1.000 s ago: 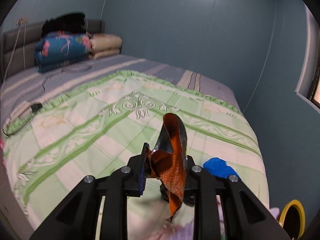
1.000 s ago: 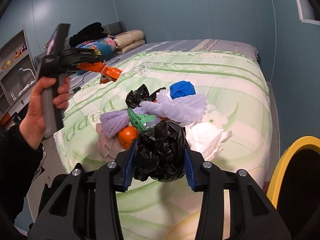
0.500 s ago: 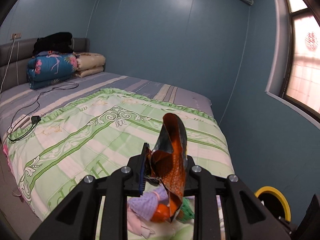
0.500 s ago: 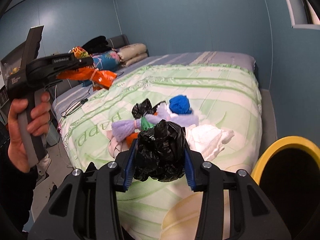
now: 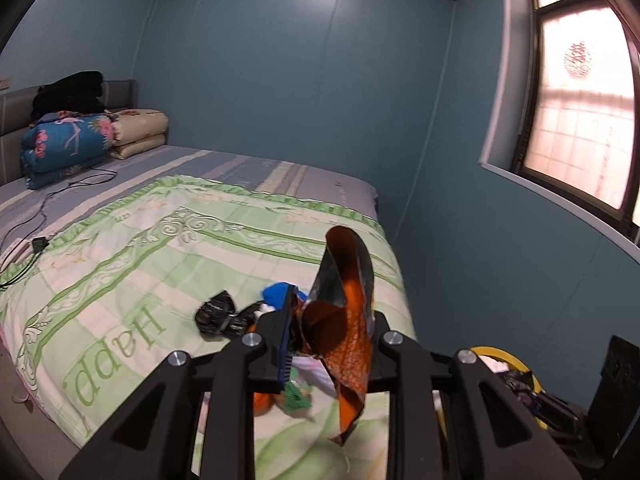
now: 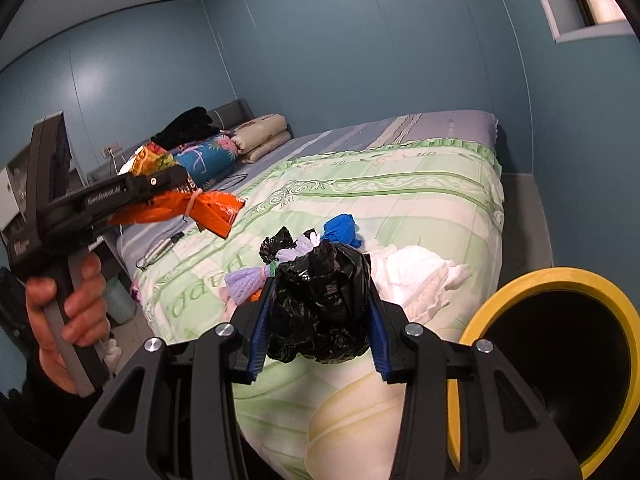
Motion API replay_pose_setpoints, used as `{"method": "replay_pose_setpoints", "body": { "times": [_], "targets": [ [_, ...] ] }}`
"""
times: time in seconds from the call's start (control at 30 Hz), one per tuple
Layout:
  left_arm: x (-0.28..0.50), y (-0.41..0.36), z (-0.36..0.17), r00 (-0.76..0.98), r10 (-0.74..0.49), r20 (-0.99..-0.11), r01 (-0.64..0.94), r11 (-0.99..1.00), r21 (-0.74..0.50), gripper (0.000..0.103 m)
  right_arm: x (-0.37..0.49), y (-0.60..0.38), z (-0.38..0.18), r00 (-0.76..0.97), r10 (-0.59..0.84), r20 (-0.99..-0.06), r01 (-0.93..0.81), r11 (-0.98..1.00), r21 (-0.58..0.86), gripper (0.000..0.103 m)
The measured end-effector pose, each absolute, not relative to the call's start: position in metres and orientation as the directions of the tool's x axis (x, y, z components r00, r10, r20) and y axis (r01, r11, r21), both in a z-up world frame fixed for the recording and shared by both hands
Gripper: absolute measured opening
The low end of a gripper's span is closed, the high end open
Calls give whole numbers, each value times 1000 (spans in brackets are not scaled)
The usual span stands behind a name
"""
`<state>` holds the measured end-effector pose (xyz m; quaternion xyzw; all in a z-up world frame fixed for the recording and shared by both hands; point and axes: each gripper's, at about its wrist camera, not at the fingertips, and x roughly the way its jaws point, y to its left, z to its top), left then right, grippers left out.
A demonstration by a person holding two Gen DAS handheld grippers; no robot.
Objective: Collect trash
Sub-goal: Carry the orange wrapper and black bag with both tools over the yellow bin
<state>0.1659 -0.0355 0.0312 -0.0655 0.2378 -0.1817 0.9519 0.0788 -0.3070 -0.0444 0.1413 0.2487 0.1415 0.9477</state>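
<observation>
Both grippers are loaded, and neither piece has gone into the bin yet. The left gripper [image 5: 332,336] is pinched tight on an orange snack wrapper [image 5: 344,328], which stands up between the jaws with its torn end hanging below them. The right gripper [image 6: 318,320] is clamped on a crumpled black plastic bag [image 6: 320,304], its blue pads pressing in from both sides.

The landmark is the yellow-rimmed bin [image 6: 552,284], which stands on the floor just beside the near corner of the bed [image 6: 420,184]. In the right wrist view the black bag hangs over the bed's edge, near the bin's open mouth but not above it. In the same view the left gripper, held by a hand [image 6: 68,312], is well apart from the bin, out over the far side of the bed. The left wrist view shows some scraps already lying inside the bin, though what they are cannot be told.

Much is left. A heap of trash lies on the green bedspread, near the bin's side of the bed: a blue wad [image 6: 340,230], a second black bag [image 6: 276,244], a purple foam net [image 6: 244,284], a bundle of white paper [image 6: 420,276], and something orange, partly hidden behind the right gripper. Judging by this, the task is in its early or middle part: two pieces are lifted and await dropping, and at least five more wait on the bed.
</observation>
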Motion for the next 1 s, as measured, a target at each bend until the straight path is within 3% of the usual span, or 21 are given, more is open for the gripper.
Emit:
{"method": "replay_pose_setpoints", "body": {
  "times": [1.0],
  "targets": [
    [143,-146,27,668,-587,-458,562,801,-206,22,45,-400,-33,901,86,-425,61,945,322,39]
  ]
}}
